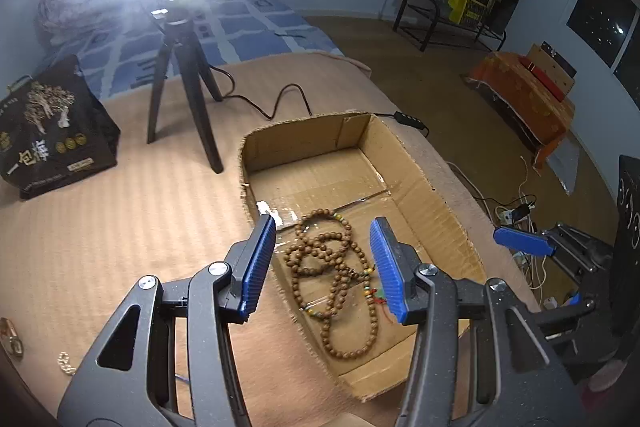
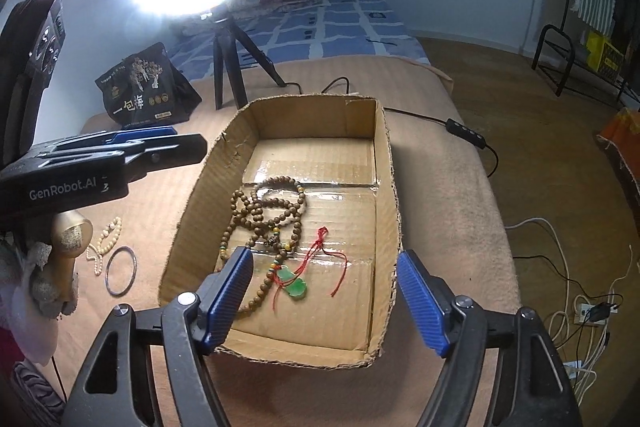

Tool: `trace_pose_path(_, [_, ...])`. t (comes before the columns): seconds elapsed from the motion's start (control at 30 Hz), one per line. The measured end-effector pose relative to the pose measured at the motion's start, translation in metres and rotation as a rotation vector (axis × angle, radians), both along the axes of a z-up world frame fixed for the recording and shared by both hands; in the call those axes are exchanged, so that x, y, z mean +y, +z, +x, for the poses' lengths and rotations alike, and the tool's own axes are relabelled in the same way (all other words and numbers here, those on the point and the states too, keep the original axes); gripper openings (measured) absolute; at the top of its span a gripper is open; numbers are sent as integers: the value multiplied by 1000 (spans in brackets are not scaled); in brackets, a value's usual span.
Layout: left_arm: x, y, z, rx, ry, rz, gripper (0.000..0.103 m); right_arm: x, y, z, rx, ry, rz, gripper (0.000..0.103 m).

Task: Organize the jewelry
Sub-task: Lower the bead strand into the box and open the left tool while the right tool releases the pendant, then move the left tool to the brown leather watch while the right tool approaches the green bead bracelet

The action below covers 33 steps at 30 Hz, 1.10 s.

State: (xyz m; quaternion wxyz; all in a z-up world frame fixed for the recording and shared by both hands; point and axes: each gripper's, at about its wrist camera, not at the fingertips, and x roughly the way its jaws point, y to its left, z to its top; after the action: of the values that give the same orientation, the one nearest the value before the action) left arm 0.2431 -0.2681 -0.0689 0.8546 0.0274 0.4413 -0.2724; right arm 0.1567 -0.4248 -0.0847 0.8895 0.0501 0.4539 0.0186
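Inside cardboard box (image 2: 386,187), bead necklace (image 2: 256,211)

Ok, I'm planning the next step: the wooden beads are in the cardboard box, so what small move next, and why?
Probably swing the open left gripper toward the thin metal bangle and cream bead strand lying on the tan cover outside the open cardboard box. The brown wooden bead necklace and green pendant already lie inside; both grippers are empty.

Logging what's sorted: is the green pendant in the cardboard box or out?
In. The green pendant lies on the cardboard box floor beside the wooden bead necklace.
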Motion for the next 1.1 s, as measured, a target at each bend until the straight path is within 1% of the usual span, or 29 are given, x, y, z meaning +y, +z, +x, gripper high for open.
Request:
trace_pose_path(0.17, [23, 11, -9, -37, 14, -13, 50, 10, 10, -4, -23, 6, -5, 79])
trace_pose_path(0.27, [39, 16, -13, -52, 11, -26, 50, 18, 16, -6, -42, 7, 3, 85])
trace_pose_path(0.37, [60, 22, -17, -73, 22, -14, 50, 29, 21, -5, -51, 23, 16, 86])
trace_pose_path(0.5, [96, 28, -23, -78, 53, -9, 50, 47, 27, -4, -63, 47, 14, 88])
trace_pose_path(0.63, [134, 32, -28, -97, 93, 16, 51, 66, 31, -2, -70, 79, 23, 90])
trace_pose_path(0.9, [214, 23, -30, -75, 197, 23, 53, 107, 34, 4, -74, 149, 18, 90])
trace_pose_path(1.1, [253, 3, -34, -38, 246, 26, 53, 136, 31, 11, -61, 201, 16, 90])
